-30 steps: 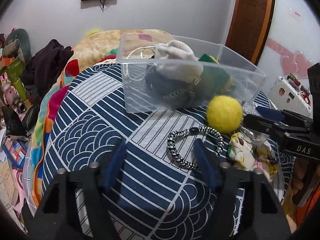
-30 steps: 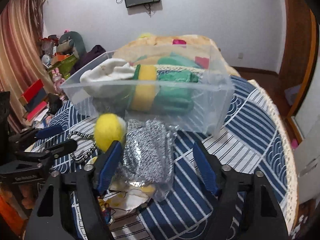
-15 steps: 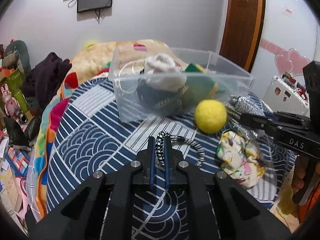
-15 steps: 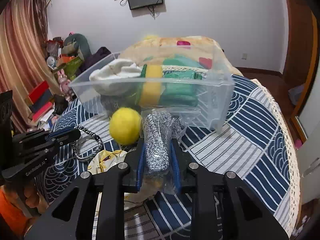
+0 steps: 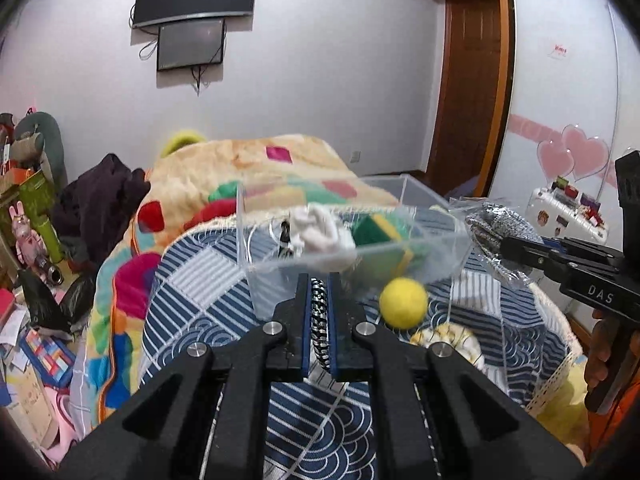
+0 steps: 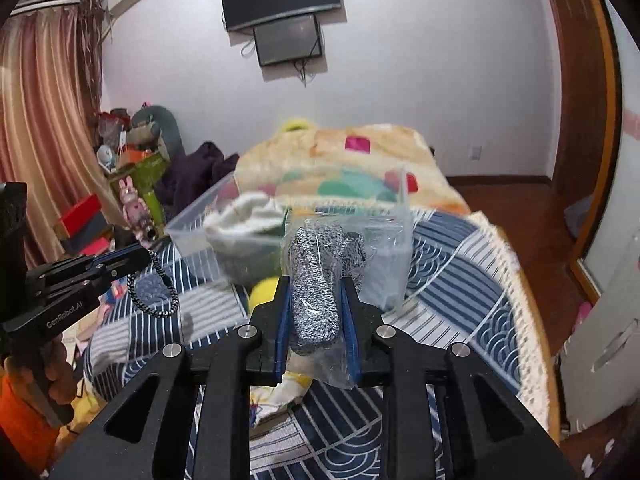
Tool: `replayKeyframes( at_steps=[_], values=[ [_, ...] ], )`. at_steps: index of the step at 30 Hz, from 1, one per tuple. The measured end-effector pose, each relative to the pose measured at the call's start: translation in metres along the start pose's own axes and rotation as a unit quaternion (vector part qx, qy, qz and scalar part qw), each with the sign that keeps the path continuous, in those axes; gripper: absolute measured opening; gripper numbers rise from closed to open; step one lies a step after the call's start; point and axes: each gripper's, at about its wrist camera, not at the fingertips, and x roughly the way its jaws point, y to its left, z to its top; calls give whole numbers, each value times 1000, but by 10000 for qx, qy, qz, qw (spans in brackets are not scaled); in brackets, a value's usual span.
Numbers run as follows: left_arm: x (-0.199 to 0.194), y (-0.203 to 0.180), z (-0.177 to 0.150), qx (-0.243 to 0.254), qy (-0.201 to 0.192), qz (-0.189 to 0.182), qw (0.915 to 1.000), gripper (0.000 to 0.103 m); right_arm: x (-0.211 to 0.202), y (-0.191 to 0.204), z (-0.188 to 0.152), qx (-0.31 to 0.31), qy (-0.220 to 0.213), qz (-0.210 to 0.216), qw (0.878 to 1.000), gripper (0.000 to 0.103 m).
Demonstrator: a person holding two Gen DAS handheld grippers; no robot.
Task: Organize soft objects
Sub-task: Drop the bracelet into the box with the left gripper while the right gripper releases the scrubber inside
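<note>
- Left hand-held gripper [image 5: 319, 320] is pinched tight on the black-and-white braided cord [image 5: 319, 312], lifted clear of the surface [image 5: 192, 300]; from the right wrist view the loop [image 6: 154, 288] dangles freely below its tips.
- That cord looks light, limp and a bit springy. A pinch on one strand holds it, but the hanging loop will swing and could snag the bin's rim.
- Right hand-held gripper [image 6: 316, 312] is squeezed around the speckled knit roll in its clear bag [image 6: 316, 280], also raised off the surface.
- The knit is soft and compresses under the pads; the plastic wrap is slick, so a hold across the roll's fat middle, as here, seems safest.
- Clear plastic bin [image 5: 440, 256] sits at twelve o'clock from both grippers, already carrying a white soft item [image 5: 320, 232] and a green-and-yellow sponge [image 5: 380, 232].
- Yellow ball [image 5: 403, 303] rests on the surface at two o'clock of the left gripper, apparently just against the bin's front wall, though motion blur makes contact hard to call.
- A floral cloth [image 5: 444, 340] lies just below the ball: floppy and probably best grabbed by a bunched fold.
</note>
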Motion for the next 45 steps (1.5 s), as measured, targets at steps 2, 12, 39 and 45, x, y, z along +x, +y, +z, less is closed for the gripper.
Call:
replayKeyframes(
  at_steps=[2,12,39,45],
  values=[
    [-1,1,7,24,-64,1,10000,6,-5,1,6,-35,-115,-28,9999,21],
    [10,-5,50,390,-438,255,9980,6,-1,-1,37,-221,-464,-232,9984,21],
    [100,20,35,167,454,457,9978,6,83,-7,40,-105,519,-425,9977,22],
    [99,17,29,146,631,371,9972,13,79,-7,37,-207,578,-479,9970,26]
  ],
)
